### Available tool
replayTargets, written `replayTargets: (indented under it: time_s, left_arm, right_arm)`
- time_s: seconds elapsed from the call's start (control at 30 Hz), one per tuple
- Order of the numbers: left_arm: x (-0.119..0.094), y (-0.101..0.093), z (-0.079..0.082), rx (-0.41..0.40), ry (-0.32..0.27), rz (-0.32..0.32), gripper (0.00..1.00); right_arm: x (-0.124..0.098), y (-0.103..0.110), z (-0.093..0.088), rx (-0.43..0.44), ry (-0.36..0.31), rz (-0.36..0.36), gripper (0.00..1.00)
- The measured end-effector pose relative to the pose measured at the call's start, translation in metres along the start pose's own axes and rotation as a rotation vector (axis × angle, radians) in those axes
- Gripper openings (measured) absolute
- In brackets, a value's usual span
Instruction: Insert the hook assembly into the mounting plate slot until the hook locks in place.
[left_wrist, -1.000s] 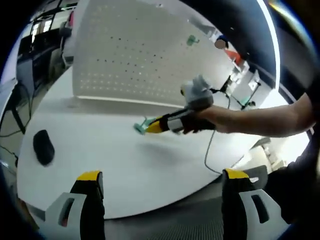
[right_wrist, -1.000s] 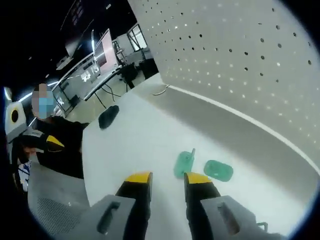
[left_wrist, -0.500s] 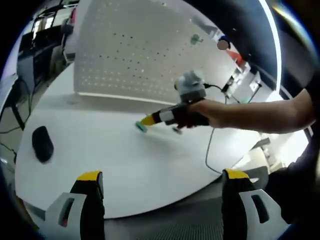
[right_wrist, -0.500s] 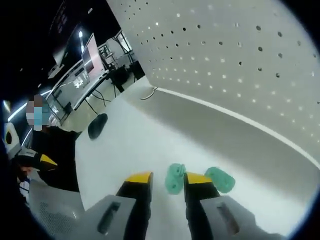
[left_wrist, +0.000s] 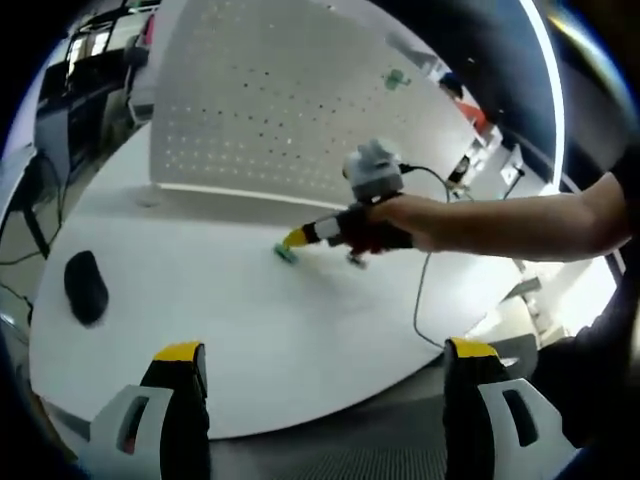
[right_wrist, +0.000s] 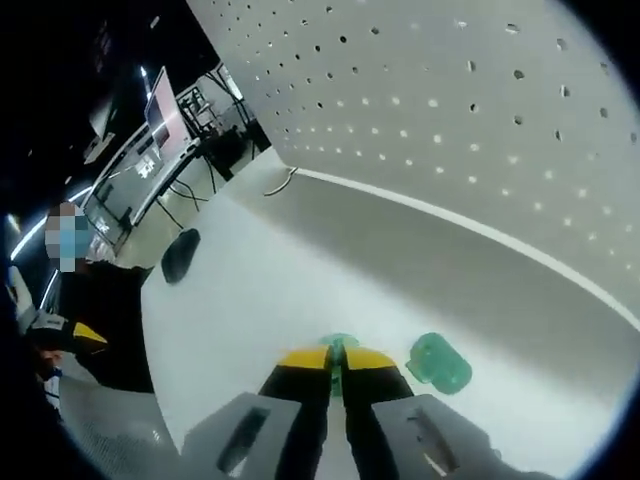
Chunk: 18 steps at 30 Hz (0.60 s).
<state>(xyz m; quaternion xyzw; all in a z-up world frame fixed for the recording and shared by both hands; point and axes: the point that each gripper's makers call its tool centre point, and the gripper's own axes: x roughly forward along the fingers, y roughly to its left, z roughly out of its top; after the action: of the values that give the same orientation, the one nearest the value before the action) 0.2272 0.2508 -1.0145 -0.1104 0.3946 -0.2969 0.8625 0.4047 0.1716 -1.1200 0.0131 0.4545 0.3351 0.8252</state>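
Right gripper (right_wrist: 337, 362): the two yellow-tipped jaws stand closed together on a green hook piece (right_wrist: 337, 346), of which only a small edge shows between and just above the tips. The piece sits low on the white table (right_wrist: 260, 290). Just beside the jaws lies a second green part, an oval plate (right_wrist: 439, 362), flat on the table and apart from the held piece. Behind both rises the white pegboard (right_wrist: 450, 130), upright along the table's far edge.

In the left gripper view the right gripper (left_wrist: 292, 240) is seen reaching over the table, held by a person's hand (left_wrist: 400, 222), with a green piece at its tip touching or just above the surface; which, cannot be told.

Left gripper (left_wrist: 325, 365): jaws spread wide, nothing between them, hanging at the table's near edge, well apart from the green parts.

A dark computer mouse (left_wrist: 85, 287) lies on the table. A small green item (left_wrist: 396, 78) hangs high on the pegboard.
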Motion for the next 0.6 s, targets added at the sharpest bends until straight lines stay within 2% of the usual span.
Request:
replayTargets:
  time_s: [0.27,0.6]
  left_arm:
    - [-0.001,0.001,0.001,0.005,-0.002,0.004,1.00]
    - [-0.005,-0.004,0.011,0.027,-0.021,0.004,1.00]
  right_arm:
    - [-0.005,0.004,-0.002,0.028,-0.019,0.008,0.00]
    - [-0.021,0.011,0.005,0.040,-0.088,0.006,0.00]
